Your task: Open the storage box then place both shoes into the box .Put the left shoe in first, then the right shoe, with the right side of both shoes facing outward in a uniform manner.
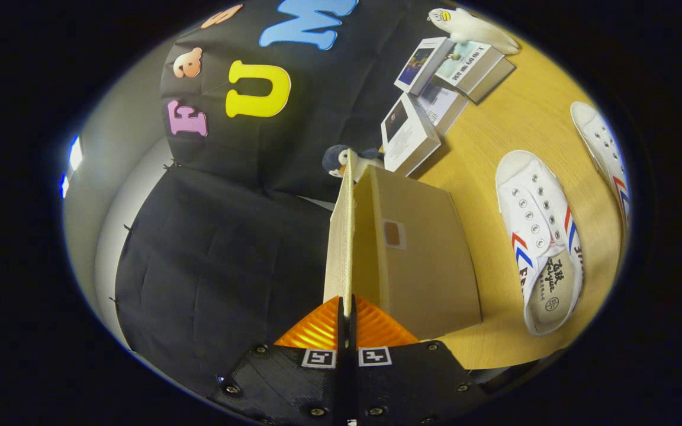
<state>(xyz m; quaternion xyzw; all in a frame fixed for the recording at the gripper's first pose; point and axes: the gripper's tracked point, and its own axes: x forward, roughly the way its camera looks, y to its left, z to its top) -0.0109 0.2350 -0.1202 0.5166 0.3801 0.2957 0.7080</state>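
My gripper [347, 310] is shut on the thin edge of the storage box's lid [341, 236], which runs straight ahead from between the fingers and stands lifted off the box. The beige cardboard storage box [430, 260] lies just beside the lid on the wooden table [518, 118]. Beyond the box's far side lies a white shoe [539, 236] with red and blue stripes, its opening facing up. A second white shoe [604, 154] of the same kind lies further out, near the table's edge. The view is rolled sideways.
Several white booklets or small boxes [418, 133] lie stacked past the storage box's end, with more [459, 65] behind them. A white plush toy [474, 29] sits beyond those. A small penguin plush [341, 160] peeks out at the lid's far tip.
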